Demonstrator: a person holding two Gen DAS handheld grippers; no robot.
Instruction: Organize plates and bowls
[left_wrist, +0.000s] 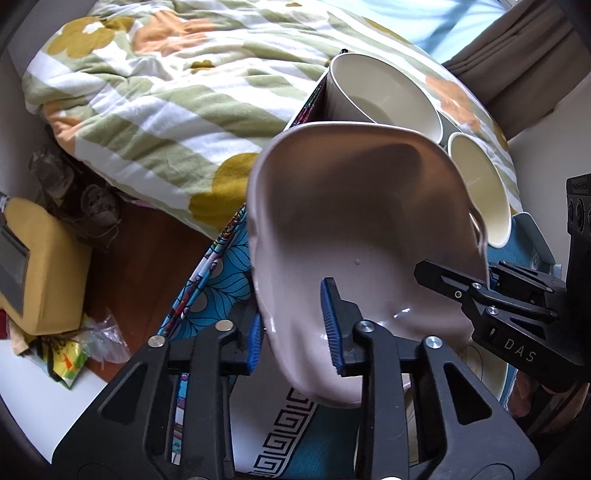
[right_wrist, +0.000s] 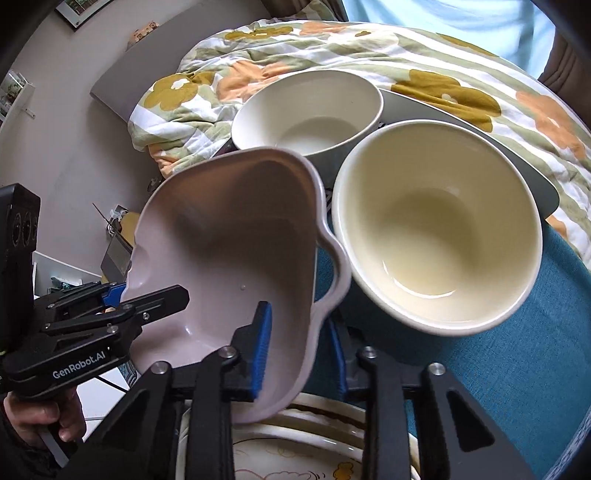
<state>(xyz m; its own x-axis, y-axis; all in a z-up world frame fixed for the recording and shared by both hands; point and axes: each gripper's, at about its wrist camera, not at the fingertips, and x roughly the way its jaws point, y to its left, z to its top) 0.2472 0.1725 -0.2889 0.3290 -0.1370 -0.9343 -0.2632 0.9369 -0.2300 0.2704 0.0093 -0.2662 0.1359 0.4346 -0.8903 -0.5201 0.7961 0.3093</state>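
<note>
A pale pink dish (left_wrist: 354, 229) with lobed handles hangs tilted between both grippers. My left gripper (left_wrist: 291, 302) is shut on its near rim, one blue pad inside the dish and one outside. My right gripper (right_wrist: 299, 317) is shut on the opposite rim (right_wrist: 310, 332) in the same way. Each gripper also shows in the other view: the right gripper (left_wrist: 458, 273) and the left gripper (right_wrist: 147, 291). Two cream bowls stand beyond the dish, a far bowl (right_wrist: 310, 110) and a nearer bowl (right_wrist: 436, 229). A stack of patterned plates (right_wrist: 295, 443) lies under the dish.
The table has a teal cloth (right_wrist: 517, 369) with a patterned border. A grey tray (right_wrist: 480, 129) lies behind the bowls. A flowered quilt (left_wrist: 166, 92) covers the bed beyond. On the floor to the left are a yellow box (left_wrist: 40, 266) and plastic bags (left_wrist: 74, 350).
</note>
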